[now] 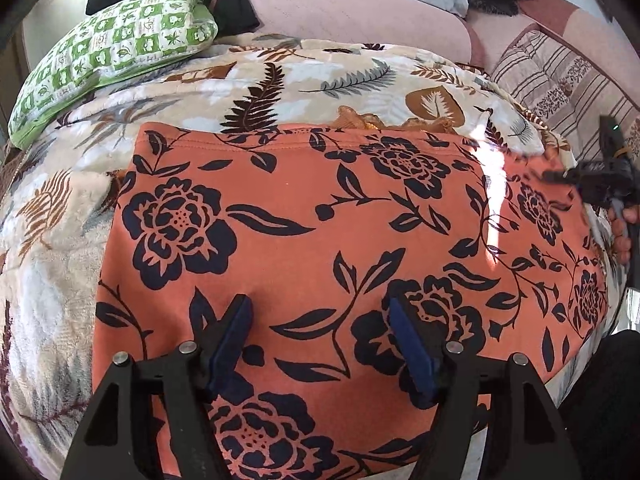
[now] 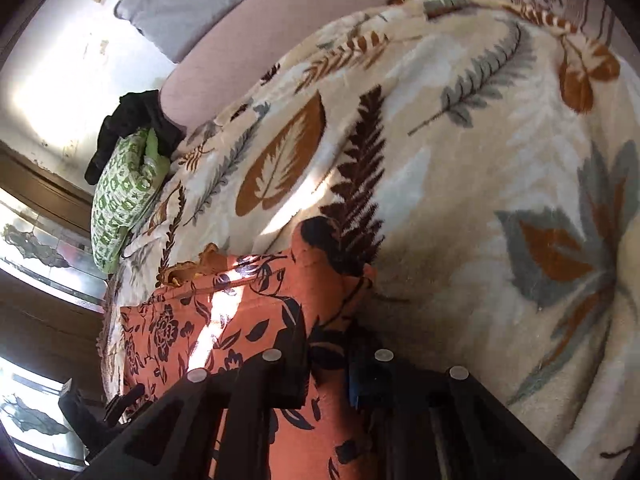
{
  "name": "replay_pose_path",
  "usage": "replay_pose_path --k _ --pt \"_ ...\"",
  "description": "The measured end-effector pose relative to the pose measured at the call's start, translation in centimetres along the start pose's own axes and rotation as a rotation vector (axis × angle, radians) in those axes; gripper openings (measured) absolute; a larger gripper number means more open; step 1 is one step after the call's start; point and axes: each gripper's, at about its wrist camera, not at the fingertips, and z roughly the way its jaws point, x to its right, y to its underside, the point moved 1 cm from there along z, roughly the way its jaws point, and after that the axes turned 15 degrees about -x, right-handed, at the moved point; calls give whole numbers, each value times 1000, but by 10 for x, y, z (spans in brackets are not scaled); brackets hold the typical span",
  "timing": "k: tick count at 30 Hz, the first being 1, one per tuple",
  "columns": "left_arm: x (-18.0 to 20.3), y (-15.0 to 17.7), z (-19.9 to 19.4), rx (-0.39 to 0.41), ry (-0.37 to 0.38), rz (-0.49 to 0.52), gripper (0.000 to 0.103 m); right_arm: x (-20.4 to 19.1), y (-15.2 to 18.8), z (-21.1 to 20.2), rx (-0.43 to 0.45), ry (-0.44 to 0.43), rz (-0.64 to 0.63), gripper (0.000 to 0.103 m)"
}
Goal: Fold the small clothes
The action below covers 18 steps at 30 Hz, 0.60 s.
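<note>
Right claw [image 2: 326, 376] clenched on orange floral garment [image 1: 304, 240] edge, lower centre of frame. Left claw [image 1: 322, 344] released, hovering over cloth, bottom centre. Best kept grip firm & pulled edge across evenly, no bunching.

Orange garment [image 1: 320, 240] (navy flowers) on cream leaf-print blanket [image 1: 280, 76]; green-checked pillow [image 1: 116, 52].

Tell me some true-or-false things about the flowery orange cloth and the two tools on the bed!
1. The orange cloth has dark flowers. True.
2. The left tool is squeezed shut. False: its jaws stand apart above the cloth.
3. The right tool pinches the orange cloth. True.
4. The green checked pillow lies on top of the cloth. False: it sits apart, near the bed's far corner.
5. The leaf blanket is under the cloth. True.
</note>
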Motion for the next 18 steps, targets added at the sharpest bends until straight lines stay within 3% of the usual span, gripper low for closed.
replay_pose_path --k 1,2,4,5,6,7,12,18 --pt "0 -1 0 -2 3 -5 73 8 -1 11 -39 30 25 15" --pt "0 -2 0 -6 3 -8 73 19 -1 21 -68 5 63 21" --pt "0 -2 -3 -14 1 -6 73 31 4 13 -29 -98 138 33" --pt "0 -1 -6 -13 9 -8 73 32 9 4 -9 -120 167 43" --pt "-2 1 -11 -4 23 -16 73 30 16 -8 16 -123 165 75" --pt "-4 3 -16 7 34 -24 73 26 24 -20 41 -117 153 81" --pt "-12 20 -40 63 63 -50 73 20 86 -57 3 -189 150 81" --pt "-26 39 -43 66 81 -74 73 27 170 -50 -63 -254 237 81"
